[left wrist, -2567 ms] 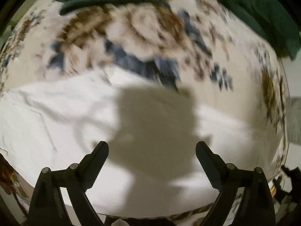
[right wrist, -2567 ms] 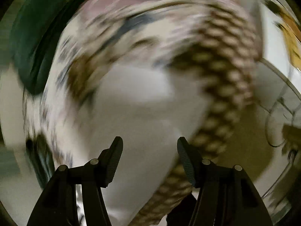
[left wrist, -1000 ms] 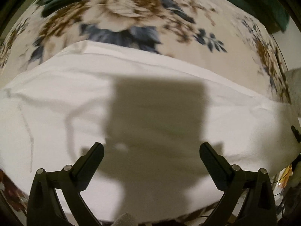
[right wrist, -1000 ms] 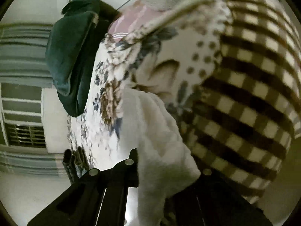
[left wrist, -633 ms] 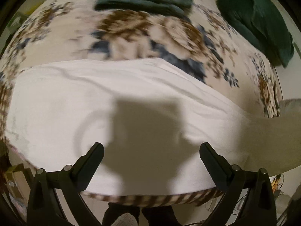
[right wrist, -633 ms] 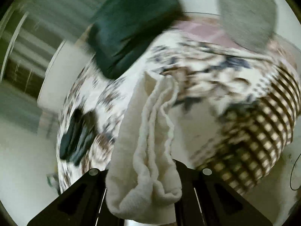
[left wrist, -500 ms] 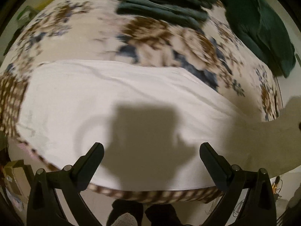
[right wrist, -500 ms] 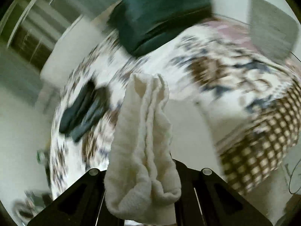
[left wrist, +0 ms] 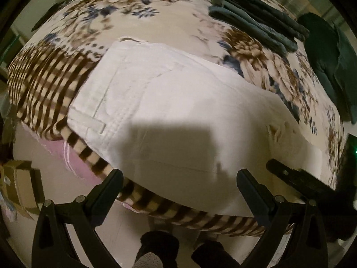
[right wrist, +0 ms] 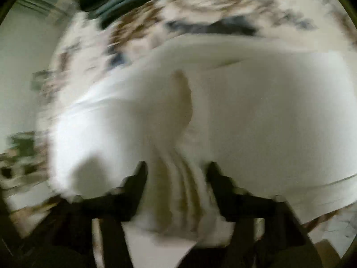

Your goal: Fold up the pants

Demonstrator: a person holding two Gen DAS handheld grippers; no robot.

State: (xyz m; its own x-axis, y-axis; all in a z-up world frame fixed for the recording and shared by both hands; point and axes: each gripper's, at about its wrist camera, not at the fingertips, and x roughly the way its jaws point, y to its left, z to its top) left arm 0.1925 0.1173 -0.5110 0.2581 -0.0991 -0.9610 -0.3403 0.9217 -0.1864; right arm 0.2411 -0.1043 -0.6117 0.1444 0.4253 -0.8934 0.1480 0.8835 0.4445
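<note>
Right tool point(right wrist: 176, 178) lower, white pants point(left wrist: 178, 116) bunched.

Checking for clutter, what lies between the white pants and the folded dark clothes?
Only bare flowered blanket separates the white pants from the folded dark clothes, seen in the left view.

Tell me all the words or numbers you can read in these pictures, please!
There are none to read. The white pants show only seams and a belt loop, the flowered blanket has only a pattern, and the cardboard boxes by the bed show no print. The right wrist view is too blurred to read anything.
</note>
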